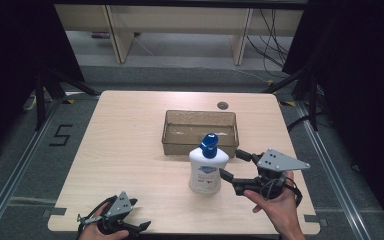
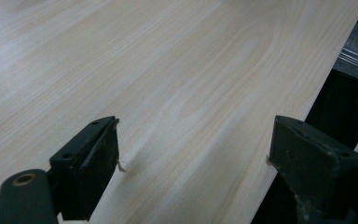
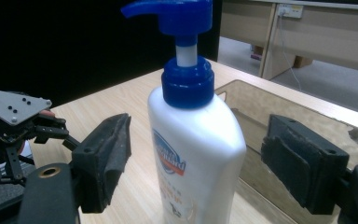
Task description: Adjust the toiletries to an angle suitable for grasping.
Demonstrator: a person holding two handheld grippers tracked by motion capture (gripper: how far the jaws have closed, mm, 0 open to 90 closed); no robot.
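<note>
One pump bottle [image 1: 208, 170], one tray [image 1: 200, 133] (two grippers apart).

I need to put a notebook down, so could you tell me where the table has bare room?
Bare: left of the tray and bottle, above the left gripper. Crowded: the near right, around the bottle and right gripper.
</note>
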